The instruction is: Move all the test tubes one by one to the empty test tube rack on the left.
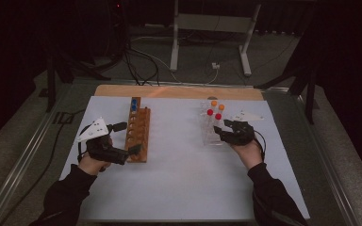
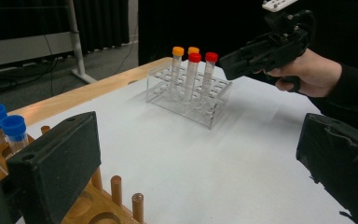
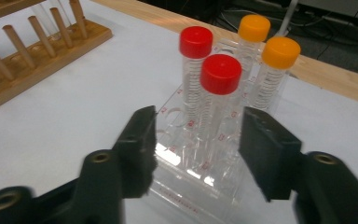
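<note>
I had the right gripper (image 3: 196,140) at the clear rack (image 3: 186,177), jaws parted, unclenched; the nearer red-capped tube (image 3: 220,88) stood between and just beyond them, untouched.

Both grippers black, pistol-style bodies. Left gripper (image 1: 131,150): grey three-cornered plate on top with small dark dots, black cable looping off at 9 o'clock of the body. Right gripper (image 1: 217,133): same plate at its 1 o'clock, black cable curving round the wrist. Right gripper view: fingers (image 3: 137,140) are flat rectangular black pads, arms carrying brass-coloured screw bosses. Left gripper view: pads (image 2: 58,161) are blocky, matte, with small round holes. Both sleeves (image 1: 66,200) long, black.
</note>
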Motion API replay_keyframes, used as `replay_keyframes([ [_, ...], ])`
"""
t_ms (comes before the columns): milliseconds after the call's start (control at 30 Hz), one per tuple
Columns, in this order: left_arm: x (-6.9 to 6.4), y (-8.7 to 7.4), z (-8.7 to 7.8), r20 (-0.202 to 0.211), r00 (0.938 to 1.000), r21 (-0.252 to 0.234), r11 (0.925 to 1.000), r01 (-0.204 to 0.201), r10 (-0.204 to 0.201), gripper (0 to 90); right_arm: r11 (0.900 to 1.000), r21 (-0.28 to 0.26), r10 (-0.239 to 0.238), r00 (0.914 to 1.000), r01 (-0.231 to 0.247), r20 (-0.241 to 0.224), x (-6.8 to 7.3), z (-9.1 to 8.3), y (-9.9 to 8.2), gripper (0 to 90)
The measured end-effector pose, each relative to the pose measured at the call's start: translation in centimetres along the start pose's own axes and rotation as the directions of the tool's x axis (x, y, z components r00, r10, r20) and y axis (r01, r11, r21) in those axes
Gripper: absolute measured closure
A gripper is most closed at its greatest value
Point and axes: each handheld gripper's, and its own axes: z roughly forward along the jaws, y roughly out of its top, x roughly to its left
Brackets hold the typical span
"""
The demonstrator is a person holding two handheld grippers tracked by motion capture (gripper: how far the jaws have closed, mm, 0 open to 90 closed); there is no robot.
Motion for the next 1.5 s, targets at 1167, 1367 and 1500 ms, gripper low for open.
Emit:
replay_keyframes([
  [1167,0.2,-0.3,0.2,0.012,0.9999,0.018,0.9998,0.009,-0.01,0.7,0.9993,0.031,0.019,0.9997,-0.02,0.017,-0.7,1.6,1.5,75.1],
  [1367,0.1,-0.2,0.2,0.018,0.9998,0.015,0.9998,0.011,-0.011,0.6,1.0,-0.002,-0.007,0.9996,0.007,0.026,-0.4,0.1,2.6,75.1],
  [1500,0.0,-0.1,0.1,0.021,0.9998,0.017,0.9999,0.003,-0.003,0.6,0.9992,-0.021,-0.032,0.999,0.033,0.033,-0.2,-0.9,3.4,75.1],
])
